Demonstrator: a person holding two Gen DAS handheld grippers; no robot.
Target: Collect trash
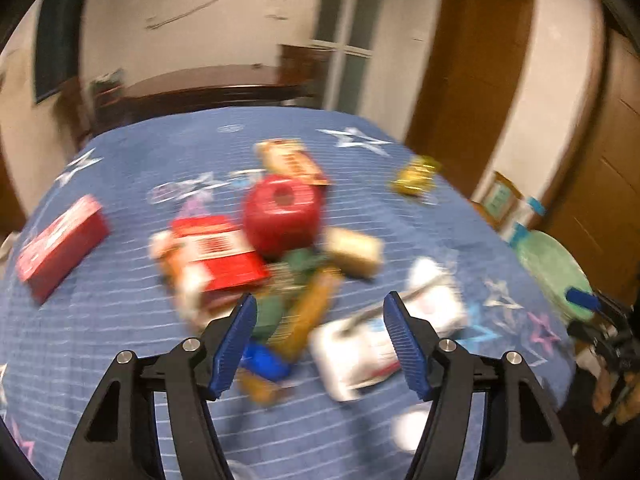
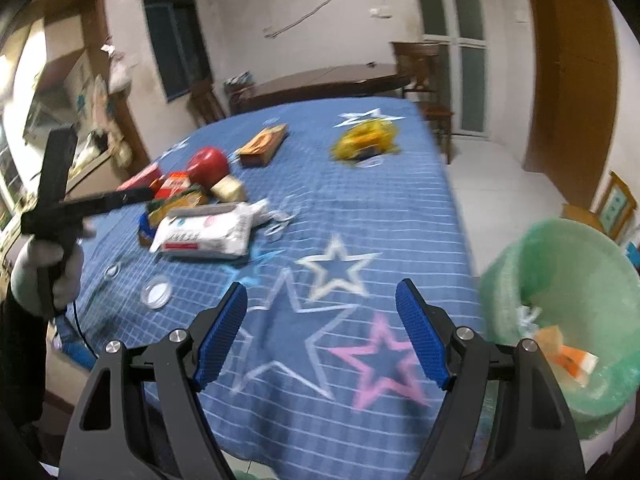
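Left gripper point(image 1: 320, 310), jaws spread, empty, above blurred trash pile point(image 1: 280, 264) mid-frame. Right gripper point(image 2: 320, 300), jaws spread, empty; green-lined bin point(image 2: 560, 280) lower right.

Table under a blue star-print cloth point(image 2: 360, 208). On it a cluster: red round container point(image 1: 282, 216), red box point(image 1: 60, 246) off to one side, red-and-white carton point(image 1: 218, 254), tan block point(image 1: 354, 252), white packet point(image 2: 204, 234), brown box point(image 2: 262, 146) further back. Yellow crumpled wrapper point(image 2: 366, 140) lies well apart. Clear round lid point(image 2: 157, 291) near the table edge. Rest of pile too blurred.
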